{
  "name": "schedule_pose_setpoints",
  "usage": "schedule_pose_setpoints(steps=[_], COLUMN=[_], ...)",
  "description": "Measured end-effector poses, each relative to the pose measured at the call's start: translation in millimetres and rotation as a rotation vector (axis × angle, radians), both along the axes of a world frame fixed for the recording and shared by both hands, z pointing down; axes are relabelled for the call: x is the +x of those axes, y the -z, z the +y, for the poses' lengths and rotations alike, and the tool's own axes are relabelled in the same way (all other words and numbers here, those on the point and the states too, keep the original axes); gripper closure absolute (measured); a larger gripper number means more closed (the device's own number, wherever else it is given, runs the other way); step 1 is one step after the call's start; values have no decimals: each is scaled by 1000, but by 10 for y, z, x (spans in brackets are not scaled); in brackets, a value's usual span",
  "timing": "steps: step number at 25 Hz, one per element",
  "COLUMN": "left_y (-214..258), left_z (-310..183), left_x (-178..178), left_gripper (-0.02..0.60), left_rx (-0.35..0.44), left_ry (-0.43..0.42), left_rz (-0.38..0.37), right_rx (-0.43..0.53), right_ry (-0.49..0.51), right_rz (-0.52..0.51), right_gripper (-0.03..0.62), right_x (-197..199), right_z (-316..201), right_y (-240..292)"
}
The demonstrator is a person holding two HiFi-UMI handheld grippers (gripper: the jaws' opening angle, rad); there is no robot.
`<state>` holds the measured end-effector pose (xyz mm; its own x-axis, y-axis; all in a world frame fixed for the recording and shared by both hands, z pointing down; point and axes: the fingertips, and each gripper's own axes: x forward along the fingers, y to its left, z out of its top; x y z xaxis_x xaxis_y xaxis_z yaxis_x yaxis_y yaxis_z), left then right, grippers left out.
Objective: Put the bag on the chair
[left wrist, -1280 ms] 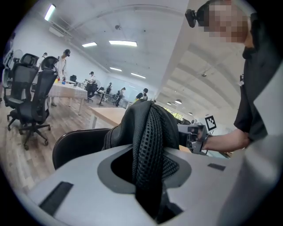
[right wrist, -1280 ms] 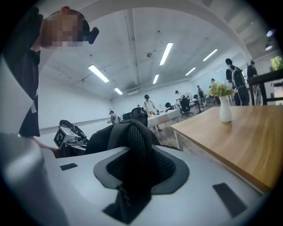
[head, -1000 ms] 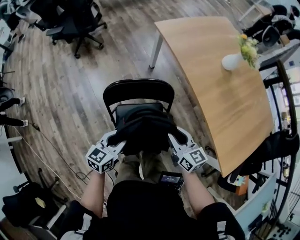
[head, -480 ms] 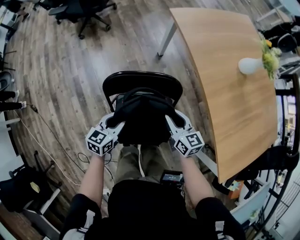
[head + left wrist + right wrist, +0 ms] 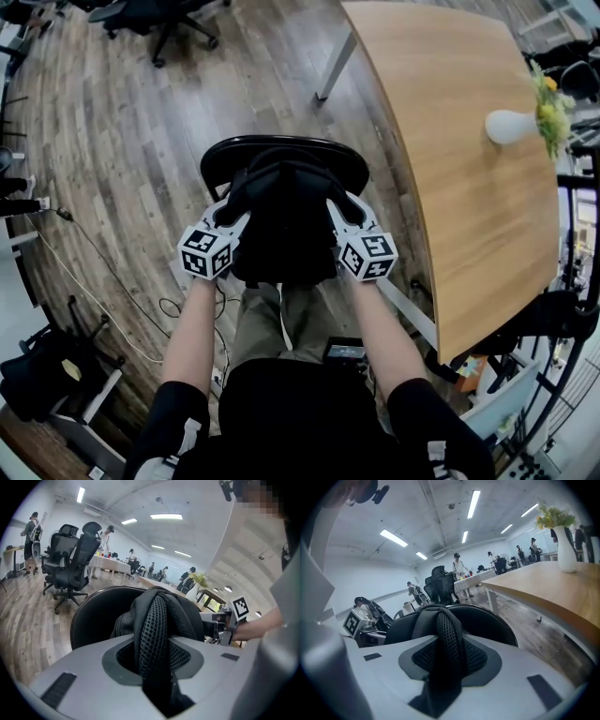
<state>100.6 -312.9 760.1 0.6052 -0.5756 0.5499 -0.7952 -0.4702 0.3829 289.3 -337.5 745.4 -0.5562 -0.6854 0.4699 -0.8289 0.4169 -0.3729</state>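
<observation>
both are clamped on mesh straps: left gripper and right gripper, jaws just eased wider, so the bag is held level over the chair seat for release.

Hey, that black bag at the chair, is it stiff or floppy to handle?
Probably floppy: the bag is soft fabric, and its mesh strap bends limply. Bulky, so perhaps fairly heavy. The textured mesh likely resists slipping.
</observation>
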Motion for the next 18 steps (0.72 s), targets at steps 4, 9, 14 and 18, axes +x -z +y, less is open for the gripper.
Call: schedule_pose_setpoints(steps=[4, 9, 14, 18], left_y=[-142, -289, -314, -352], left_z=[-98, -112, -102, -43], left_x=[-10, -39, -65, -145], left_gripper=[451, 431, 417, 385], left_rx=[-13, -30, -37, -72], left_ry=[10, 25, 33, 26], left_rz=[3, -3, -18, -28], right_rx=[13, 32, 39, 30], right_ry=[-16, -31, -22, 13], right_rz=[24, 66, 88, 103], right_gripper=[450, 433, 424, 397], right_x=[17, 22, 25, 47], right_z=[-92, -101, -104, -62], right_y=[-134, -263, -285, -322])
